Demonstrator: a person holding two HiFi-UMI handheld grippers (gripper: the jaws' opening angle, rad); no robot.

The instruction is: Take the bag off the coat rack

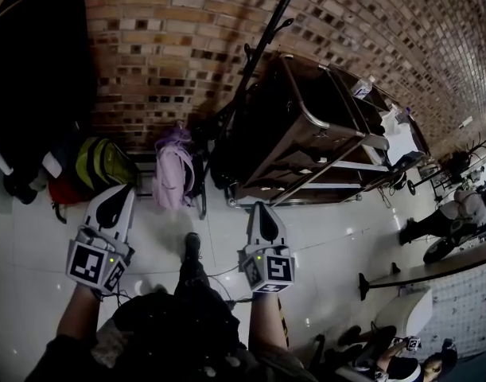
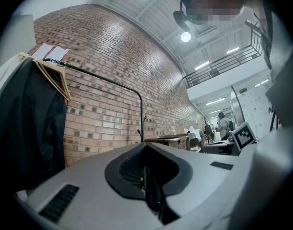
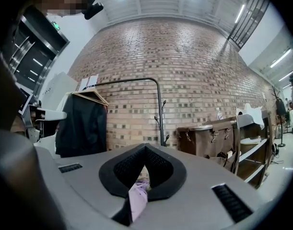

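My left gripper [image 1: 125, 191] pressed together, empty, right gripper [image 1: 261, 209] closed too, nothing pinched, lilac bag [image 1: 173, 173] hanging low on rack [image 1: 261, 44] ahead, brick wall [image 1: 163, 46] behind.

A loft-style studio or workspace: brick wall [image 1: 187, 54], hanging coat [image 3: 81, 126], metal shelving cart [image 1: 306, 134], glossy tiled floor [image 1: 322, 237].
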